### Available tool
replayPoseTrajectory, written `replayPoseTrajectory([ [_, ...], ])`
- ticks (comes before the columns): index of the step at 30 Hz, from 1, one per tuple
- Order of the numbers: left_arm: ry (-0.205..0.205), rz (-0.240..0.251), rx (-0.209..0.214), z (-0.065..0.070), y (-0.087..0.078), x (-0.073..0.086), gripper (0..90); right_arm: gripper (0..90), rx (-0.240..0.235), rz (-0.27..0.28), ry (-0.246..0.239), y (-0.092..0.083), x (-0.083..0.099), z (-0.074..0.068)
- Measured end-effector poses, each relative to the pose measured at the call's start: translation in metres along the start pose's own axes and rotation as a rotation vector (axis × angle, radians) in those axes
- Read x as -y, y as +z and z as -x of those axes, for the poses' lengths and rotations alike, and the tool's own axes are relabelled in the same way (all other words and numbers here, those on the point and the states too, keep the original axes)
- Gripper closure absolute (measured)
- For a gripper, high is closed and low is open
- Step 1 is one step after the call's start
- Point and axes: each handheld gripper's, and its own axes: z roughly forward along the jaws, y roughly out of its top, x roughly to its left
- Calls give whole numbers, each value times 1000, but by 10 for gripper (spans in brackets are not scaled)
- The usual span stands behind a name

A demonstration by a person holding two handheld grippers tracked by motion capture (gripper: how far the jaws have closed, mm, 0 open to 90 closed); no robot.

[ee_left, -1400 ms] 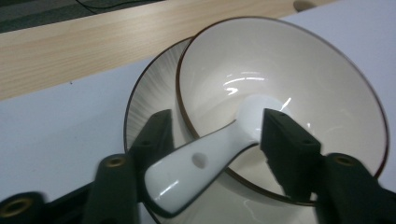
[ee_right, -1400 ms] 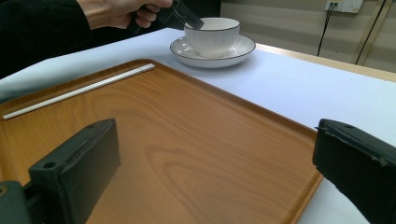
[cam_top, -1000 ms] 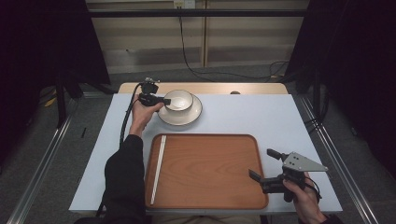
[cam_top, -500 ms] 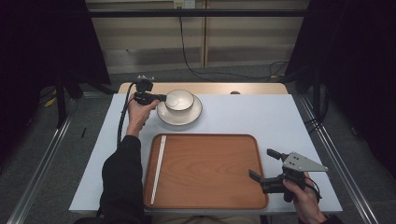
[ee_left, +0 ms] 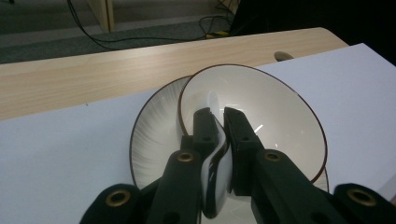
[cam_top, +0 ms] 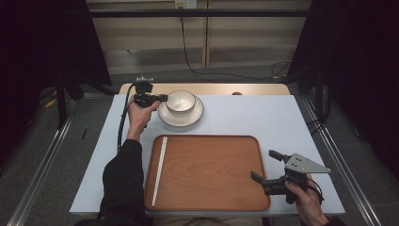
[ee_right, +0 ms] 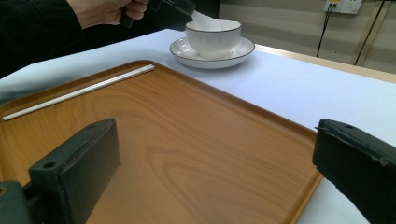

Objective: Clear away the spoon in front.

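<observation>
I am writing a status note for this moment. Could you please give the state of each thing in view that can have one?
Left gripper: shut on the spoon handle; its jaws have just been closing.
Spoon: white, gripped, resting in the bowl.
Bowl: upright on the saucer.
Saucer: flat on the table.
Right gripper: open, holding nothing, above the tray's right edge.
Tray: flat on the table.
White stick: lying along the tray's left side.
</observation>
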Motion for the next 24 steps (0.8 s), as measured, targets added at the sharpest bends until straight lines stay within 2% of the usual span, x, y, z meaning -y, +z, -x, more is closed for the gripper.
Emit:
replayPoseTrajectory([
  [5,10,30,-2,7,-5,1,845,4,-2,2,-5,-1,0,0],
  [6,16,31,-14,9,-5,2,845,4,-2,2,-5,-1,0,0],
  [10,8,57,3,12,-10,6,845,4,-1,3,-8,-1,0,0],
  [11,15,62,1,12,-11,7,845,4,0,3,-6,-1,0,0],
  [12,24,64,-21,14,-11,9,845,4,0,4,-6,0,0,0],
  [14,25,61,-14,16,-12,12,845,4,-3,1,-6,-1,0,0],
  [16,33,69,-30,18,-14,15,845,4,2,3,-5,0,0,0],
  [17,26,80,-12,19,-15,16,845,4,2,3,-6,0,0,0],
  [19,42,84,-32,22,-17,17,845,4,0,1,-6,-1,0,0],
  [20,43,90,-23,23,-19,18,845,4,1,1,-6,-1,0,0],
  [24,57,107,-32,30,-26,21,845,4,2,6,-7,-1,0,0],
])
